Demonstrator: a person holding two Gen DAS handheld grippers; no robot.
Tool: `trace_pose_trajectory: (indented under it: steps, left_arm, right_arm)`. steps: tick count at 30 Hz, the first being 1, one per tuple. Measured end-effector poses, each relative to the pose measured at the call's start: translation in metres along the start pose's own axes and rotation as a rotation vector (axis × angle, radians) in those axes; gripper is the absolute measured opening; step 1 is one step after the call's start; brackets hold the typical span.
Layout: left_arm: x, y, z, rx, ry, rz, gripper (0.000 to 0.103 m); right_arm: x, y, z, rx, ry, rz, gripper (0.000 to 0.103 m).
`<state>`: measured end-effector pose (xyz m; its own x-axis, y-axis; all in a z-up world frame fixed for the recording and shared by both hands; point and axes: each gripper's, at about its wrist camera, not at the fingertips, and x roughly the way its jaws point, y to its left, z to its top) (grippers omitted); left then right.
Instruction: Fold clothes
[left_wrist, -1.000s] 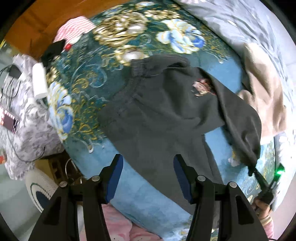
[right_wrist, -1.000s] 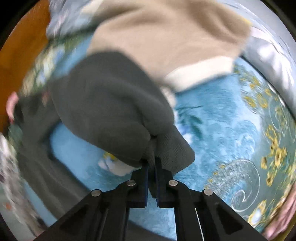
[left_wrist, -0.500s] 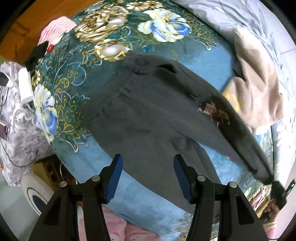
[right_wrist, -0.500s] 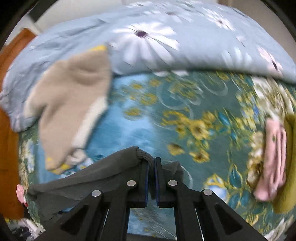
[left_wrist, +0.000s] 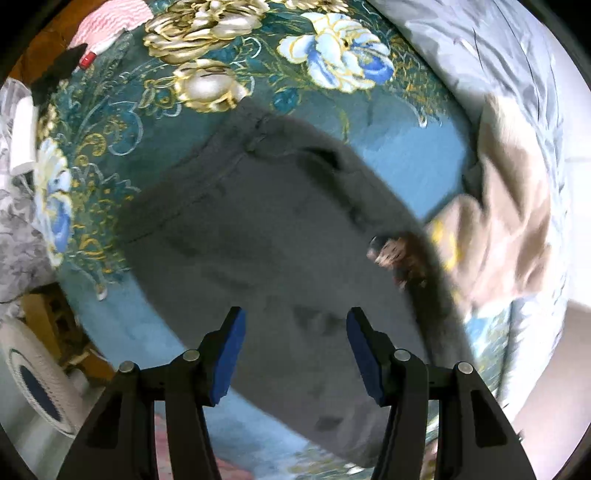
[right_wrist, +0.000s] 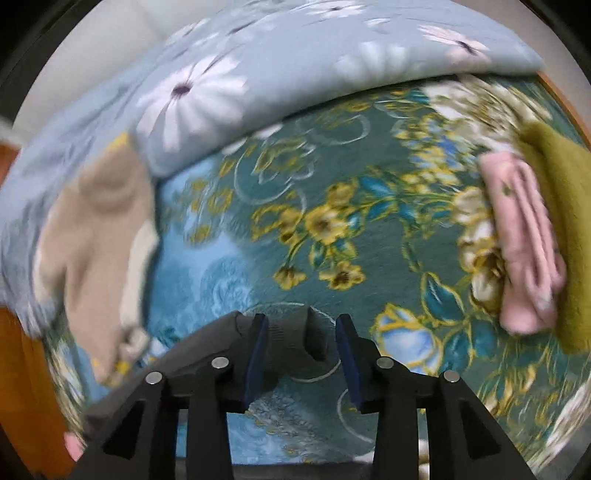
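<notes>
While both grippers are pointing steeply down at the floral bedspread (right_wrist: 332, 229), the left gripper (left_wrist: 293, 354) is hovering with its jaws spread and empty above the dark grey trousers (left_wrist: 258, 236), which are lying flat across the bed. The right gripper (right_wrist: 300, 354) is opening its jaws, with the trouser cuff (right_wrist: 286, 334) sitting loose between them, near a beige garment (right_wrist: 92, 236) on the left.

Dark grey trousers (left_wrist: 258, 240): matt knit cloth, ribbed cuff. Bed cover (right_wrist: 332, 221): plush floral fabric, slight sheen. Beige garment (left_wrist: 509, 221): soft matt cloth. Claw pads (left_wrist: 229, 354): blue, matt.
</notes>
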<state>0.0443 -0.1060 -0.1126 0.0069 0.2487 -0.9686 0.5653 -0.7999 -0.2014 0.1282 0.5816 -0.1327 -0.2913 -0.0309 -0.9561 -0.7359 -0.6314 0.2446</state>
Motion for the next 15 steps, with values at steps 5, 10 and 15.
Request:
trace_pose_trajectory:
  steps: [5,10,15]
  left_arm:
    - [0.012,-0.015,0.034,-0.142,0.002,-0.122,0.058]
    - [0.032,-0.039,0.075,-0.235,0.007,-0.156,0.066]
    - [0.058,-0.06,0.109,-0.24,0.038,-0.095,0.066]
  right_arm:
    - [0.018,0.013,-0.019,0.24,0.135,0.293,0.065]
    - [0.064,0.043,-0.027,0.463,0.249,0.353,0.078]
    - [0.089,0.06,-0.023,0.547,0.267,0.155,0.079]
